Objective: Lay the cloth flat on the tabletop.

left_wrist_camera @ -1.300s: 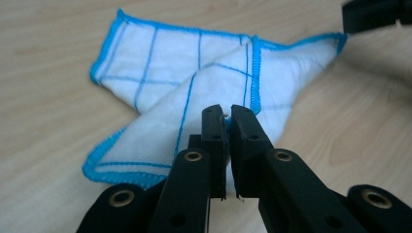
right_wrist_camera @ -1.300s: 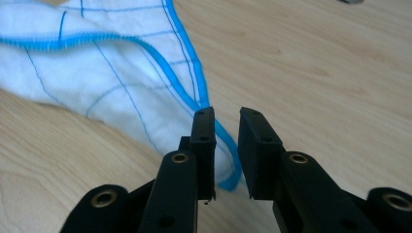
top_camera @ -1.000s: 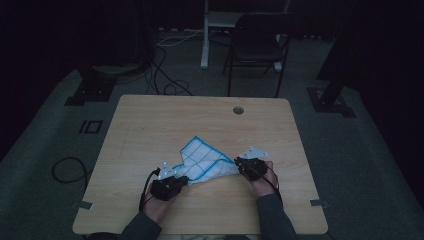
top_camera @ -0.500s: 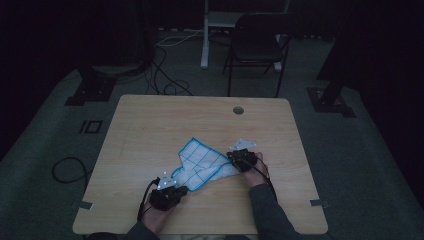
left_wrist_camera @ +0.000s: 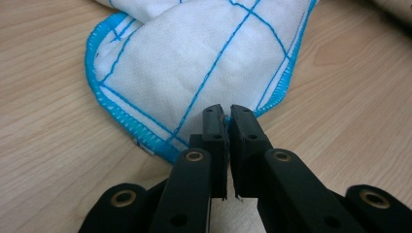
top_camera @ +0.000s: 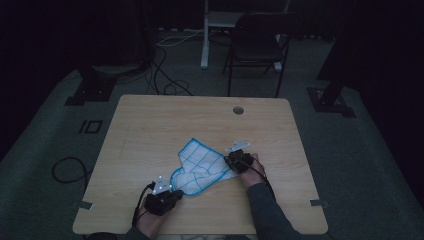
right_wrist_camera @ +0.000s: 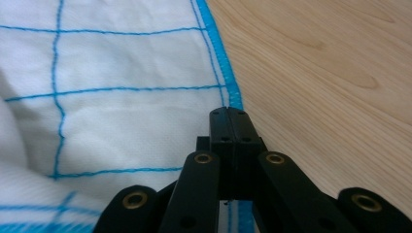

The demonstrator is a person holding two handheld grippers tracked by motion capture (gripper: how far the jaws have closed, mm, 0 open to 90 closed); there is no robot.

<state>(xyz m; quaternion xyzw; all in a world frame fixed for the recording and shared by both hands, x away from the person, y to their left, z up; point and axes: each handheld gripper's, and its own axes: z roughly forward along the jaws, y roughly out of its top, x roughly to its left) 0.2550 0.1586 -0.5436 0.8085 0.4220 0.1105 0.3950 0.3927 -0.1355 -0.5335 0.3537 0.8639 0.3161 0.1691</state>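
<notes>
A white cloth with blue grid lines and a blue stitched edge (top_camera: 200,167) lies rumpled on the wooden table (top_camera: 150,125), near the front. My left gripper (top_camera: 170,192) holds its near left corner. In the left gripper view the jaws (left_wrist_camera: 224,112) are pinched on the cloth's hem (left_wrist_camera: 145,73). My right gripper (top_camera: 234,161) is at the cloth's right end. In the right gripper view its jaws (right_wrist_camera: 229,115) are closed on the blue-edged border of the cloth (right_wrist_camera: 121,97).
A round cable hole (top_camera: 238,110) sits near the table's far edge. A dark chair (top_camera: 255,47) and a white desk leg (top_camera: 205,35) stand beyond the table. Cables (top_camera: 65,170) lie on the floor to the left.
The left gripper has pulled back toward the front edge with its corner. The right gripper has moved left and slightly forward, so the cloth has bunched and folded over.
</notes>
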